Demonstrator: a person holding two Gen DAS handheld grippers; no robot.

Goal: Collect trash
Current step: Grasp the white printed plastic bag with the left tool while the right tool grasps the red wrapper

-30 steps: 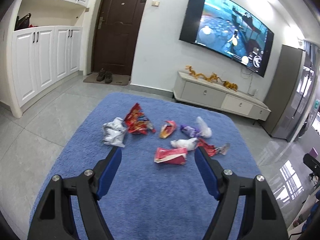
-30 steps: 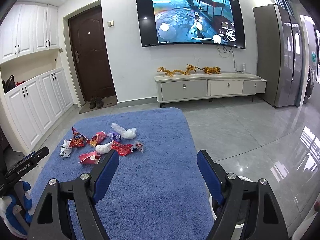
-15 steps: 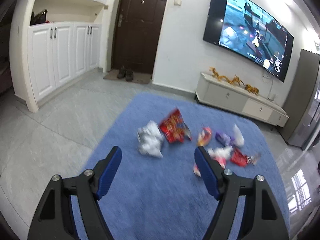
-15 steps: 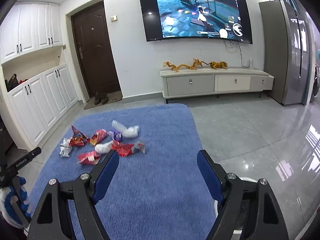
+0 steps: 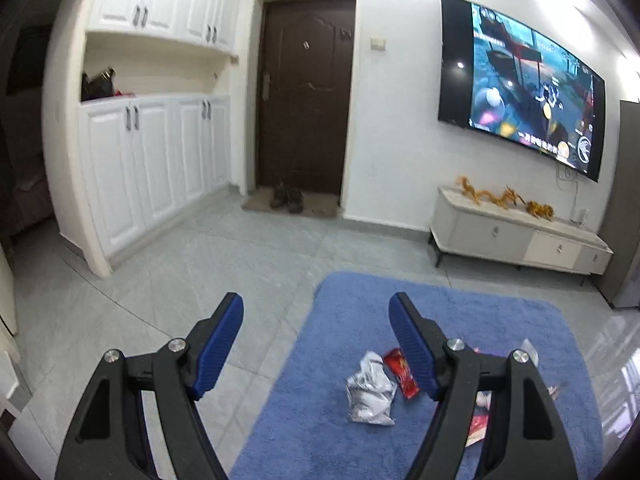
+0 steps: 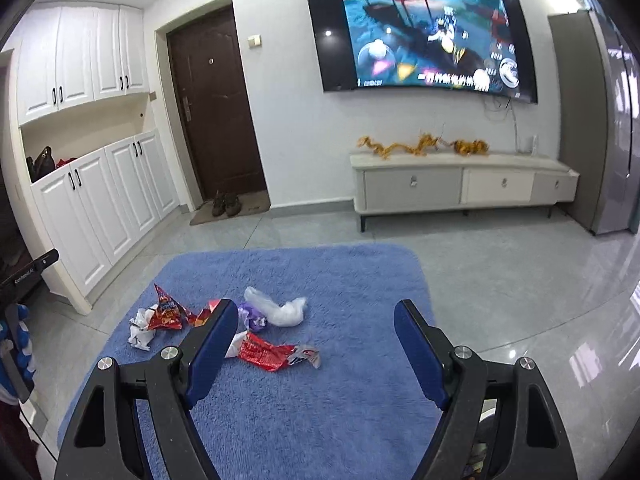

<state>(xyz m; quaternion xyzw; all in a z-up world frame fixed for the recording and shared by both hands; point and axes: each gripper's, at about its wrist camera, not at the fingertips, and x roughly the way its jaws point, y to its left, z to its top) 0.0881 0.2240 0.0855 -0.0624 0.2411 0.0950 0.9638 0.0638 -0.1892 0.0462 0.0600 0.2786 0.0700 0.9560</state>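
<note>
Your trash lies in a small bunch on the blue rug [image 6: 340, 400]. From your right wrist camera you see a red chip bag [image 6: 166, 312] standing like a little tent, a crumpled silver wrapper [image 6: 140, 330] just beside it, a purple wrapper [image 6: 252, 316] touching a white plastic bag [image 6: 280, 310], and a flat red wrapper [image 6: 268, 354] nearer to you. One blue finger [image 6: 210, 346] of your right gripper [image 6: 316, 344] covers part of the bunch, so you cannot see every piece.

From your left wrist camera the silver wrapper [image 5: 370, 394] and a red wrapper [image 5: 402, 372] lie low on the rug [image 5: 460, 320]. Your left gripper [image 5: 318, 338] hides the rest behind one finger [image 5: 412, 350], and only small red and white bits peek out past the black arm. You cannot tell what those bits are.

Both pairs of fingers are spread wide and hold nothing. They hang above the rug, not touching any trash.

Farther out are the gray tile floor [image 6: 520, 272], a brown door [image 6: 218, 112] with shoes [image 6: 226, 203] on a mat, white cupboards [image 6: 100, 200], a long low cabinet [image 6: 460, 188] with gold dragon figures [image 6: 420, 145] on top, and a big TV [image 6: 420, 32] on the wall. At the left edge of the right view something black and blue is cut off.
</note>
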